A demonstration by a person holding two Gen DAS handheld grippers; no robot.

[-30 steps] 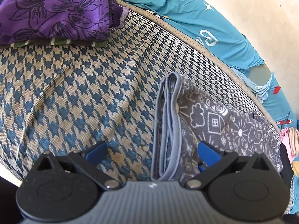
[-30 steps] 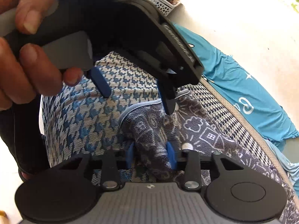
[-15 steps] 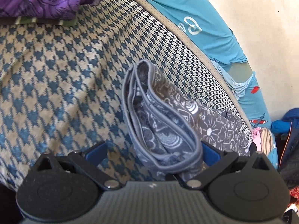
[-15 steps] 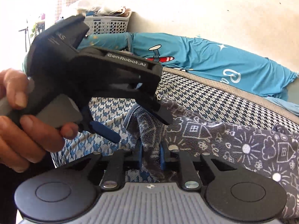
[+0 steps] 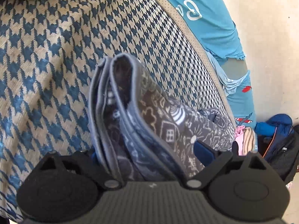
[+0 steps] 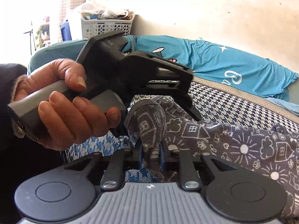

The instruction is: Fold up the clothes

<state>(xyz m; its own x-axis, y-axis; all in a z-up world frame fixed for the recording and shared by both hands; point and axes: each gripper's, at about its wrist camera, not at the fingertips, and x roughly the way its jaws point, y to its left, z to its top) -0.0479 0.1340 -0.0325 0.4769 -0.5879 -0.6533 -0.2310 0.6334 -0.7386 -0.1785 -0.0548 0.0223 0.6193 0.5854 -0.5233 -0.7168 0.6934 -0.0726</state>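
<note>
Your left gripper (image 5: 149, 152) sits at the bottom centre of its frame with the grey doodle-print fleece garment (image 5: 149, 123) between its fingers; the garment's bound edges rise to mid-frame and its body trails toward the right edge; under it the blue-and-beige houndstooth sofa seat (image 5: 46, 65) fills the left and centre; the turquoise printed cloth (image 5: 209, 18) lies behind the seat along the upper right. In the right wrist view your right gripper (image 6: 151, 158) sits bottom centre around a bunch of that garment; your hand (image 6: 65, 104) on the other gripper is at centre left; a white lattice laundry basket (image 6: 104, 28) stands upper left, behind the sofa.
</note>
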